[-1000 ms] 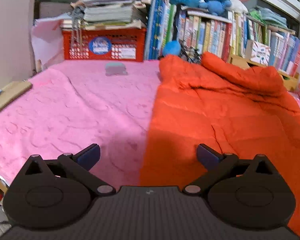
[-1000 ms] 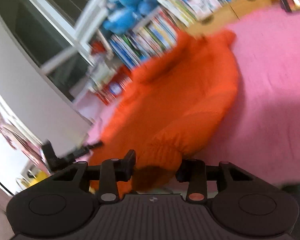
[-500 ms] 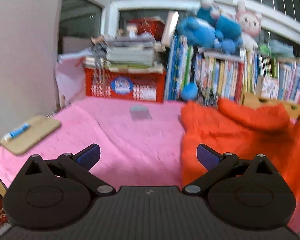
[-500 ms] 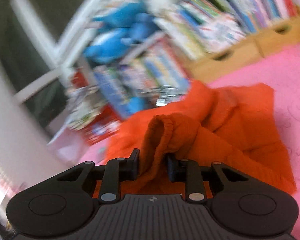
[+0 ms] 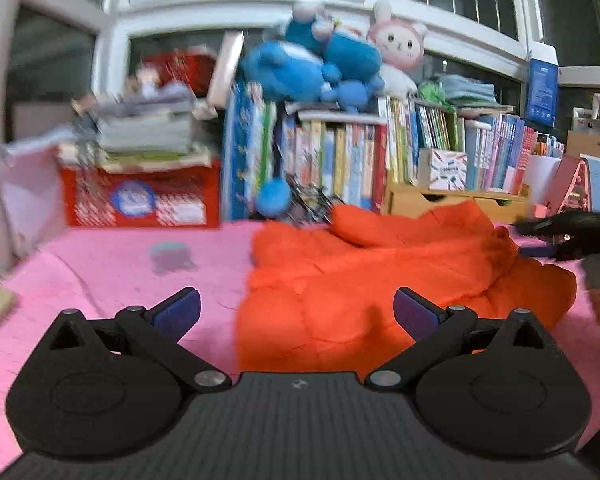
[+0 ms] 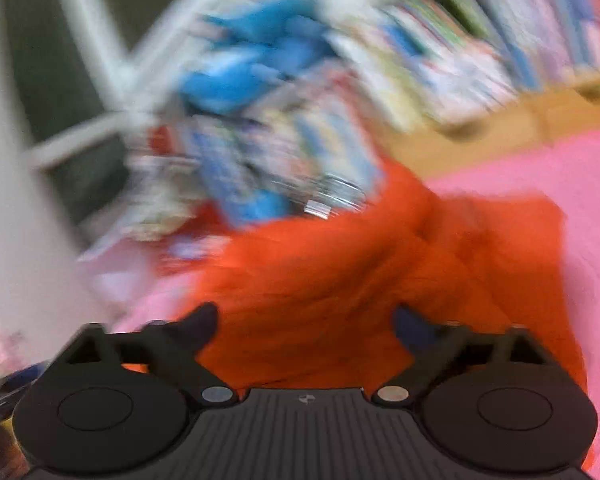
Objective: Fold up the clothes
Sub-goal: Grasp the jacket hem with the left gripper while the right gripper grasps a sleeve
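Observation:
An orange padded jacket lies folded over on the pink cloth, filling the middle and right of the left wrist view. My left gripper hovers open above the jacket's near edge with nothing between its fingers. In the blurred right wrist view the jacket spreads just ahead of my right gripper. Its jaws are opening wide and the fabric lies beneath them, not pinched. The right gripper also shows as a dark shape at the jacket's far right edge in the left wrist view.
Behind the pink cloth stand a red crate stacked with papers, a row of books with blue and pink plush toys on top, and a wooden drawer box. A small grey item lies on the cloth at left.
The right gripper carried the jacket's sleeve across over the jacket, then let it go and its jaws spread wide. The left gripper lifted and pulled back, so more of the shelf shows.

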Action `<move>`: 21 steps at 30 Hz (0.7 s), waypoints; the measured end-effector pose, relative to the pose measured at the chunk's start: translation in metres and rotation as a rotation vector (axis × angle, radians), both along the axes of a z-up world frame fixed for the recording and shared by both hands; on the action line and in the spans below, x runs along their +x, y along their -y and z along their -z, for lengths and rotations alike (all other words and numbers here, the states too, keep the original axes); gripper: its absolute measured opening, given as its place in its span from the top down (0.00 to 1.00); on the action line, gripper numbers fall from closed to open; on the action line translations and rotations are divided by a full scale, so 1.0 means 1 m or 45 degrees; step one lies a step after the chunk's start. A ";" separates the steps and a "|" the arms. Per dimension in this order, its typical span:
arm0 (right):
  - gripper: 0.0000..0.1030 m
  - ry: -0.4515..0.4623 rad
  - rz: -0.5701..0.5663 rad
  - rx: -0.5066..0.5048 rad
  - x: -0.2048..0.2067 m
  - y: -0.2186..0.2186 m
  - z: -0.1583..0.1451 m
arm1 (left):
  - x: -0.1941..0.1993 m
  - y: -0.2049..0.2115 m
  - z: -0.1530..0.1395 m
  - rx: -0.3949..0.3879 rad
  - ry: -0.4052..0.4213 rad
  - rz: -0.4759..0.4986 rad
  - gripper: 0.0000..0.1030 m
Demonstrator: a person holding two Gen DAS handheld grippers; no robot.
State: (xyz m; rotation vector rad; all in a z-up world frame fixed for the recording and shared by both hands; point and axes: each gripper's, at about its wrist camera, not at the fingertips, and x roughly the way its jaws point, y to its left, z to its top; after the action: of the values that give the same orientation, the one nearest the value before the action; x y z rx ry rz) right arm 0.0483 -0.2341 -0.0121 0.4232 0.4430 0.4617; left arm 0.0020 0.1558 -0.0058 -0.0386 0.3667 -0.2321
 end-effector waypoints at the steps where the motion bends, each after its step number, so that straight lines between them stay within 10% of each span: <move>1: 0.01 0.040 -0.007 -0.053 -0.008 0.004 -0.006 | 0.010 0.000 0.005 -0.025 -0.030 -0.002 0.00; 6: 0.00 0.127 0.076 -0.428 -0.026 0.022 -0.018 | 0.035 -0.013 0.027 -0.166 -0.141 -0.085 0.00; 12: 0.01 0.015 0.003 -0.582 0.011 0.012 0.011 | 0.054 -0.021 0.047 -0.315 -0.254 -0.086 0.00; 18: 0.19 -0.062 -0.103 -0.578 0.033 -0.014 0.035 | 0.062 -0.014 0.062 -0.377 -0.321 -0.042 0.07; 21: 0.47 -0.086 -0.079 -0.526 0.025 -0.009 0.038 | 0.050 -0.018 0.059 -0.400 -0.312 -0.033 0.22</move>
State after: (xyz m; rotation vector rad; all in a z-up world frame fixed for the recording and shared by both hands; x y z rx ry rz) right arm 0.0738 -0.2252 -0.0504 0.0257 0.6029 0.4041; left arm 0.0524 0.1739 -0.0647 -0.3839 0.5706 -0.2582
